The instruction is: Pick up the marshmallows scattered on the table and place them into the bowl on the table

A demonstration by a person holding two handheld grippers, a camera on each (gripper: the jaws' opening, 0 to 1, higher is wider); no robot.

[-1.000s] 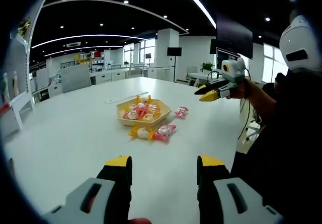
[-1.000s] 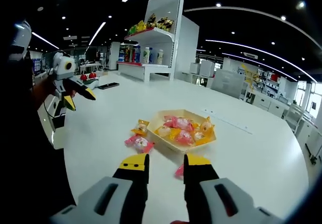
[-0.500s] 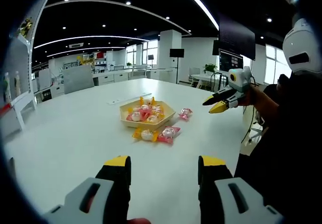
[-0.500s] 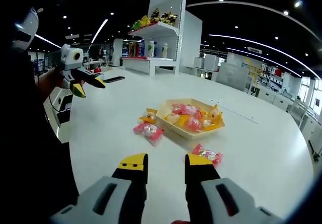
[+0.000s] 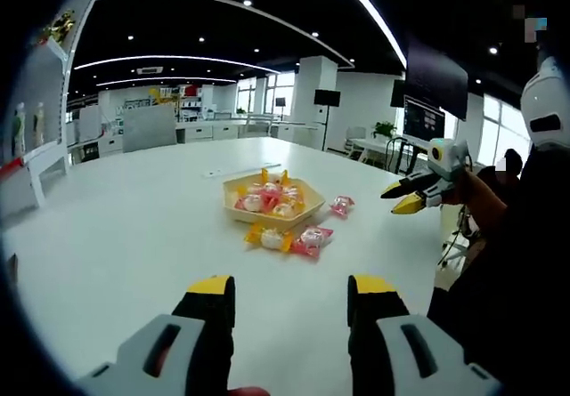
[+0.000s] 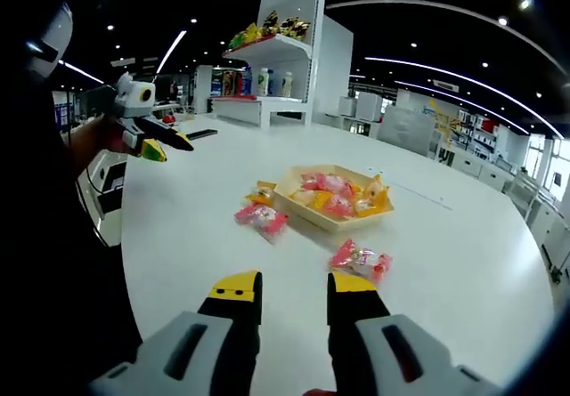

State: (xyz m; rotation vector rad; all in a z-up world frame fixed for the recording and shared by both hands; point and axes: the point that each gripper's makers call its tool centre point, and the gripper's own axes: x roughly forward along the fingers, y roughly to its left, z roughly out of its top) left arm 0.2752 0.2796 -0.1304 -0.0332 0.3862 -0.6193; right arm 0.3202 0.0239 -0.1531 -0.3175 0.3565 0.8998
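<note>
Three wrapped marshmallows are lying loose on the white tabletop [image 6: 463, 262] outside the bowl [image 6: 331, 219], well in from its edges: a yellow one [image 5: 267, 237] and a pink one [image 5: 312, 239] touching each other just beside the bowl's near rim in the left gripper view, and another pink one [image 6: 361, 259] lying nearer the right claw [image 6: 295, 286]. The shallow hexagonal bowl, also seen at [image 5: 272, 214], is holding a heap of pink and yellow wrapped sweets. The right claw is hovering above the tabletop with its yellow-tipped jaws apart, gripping nothing. The left claw [image 5: 289, 285] is likewise hanging over bare tabletop, jaws spread wide, empty
</note>
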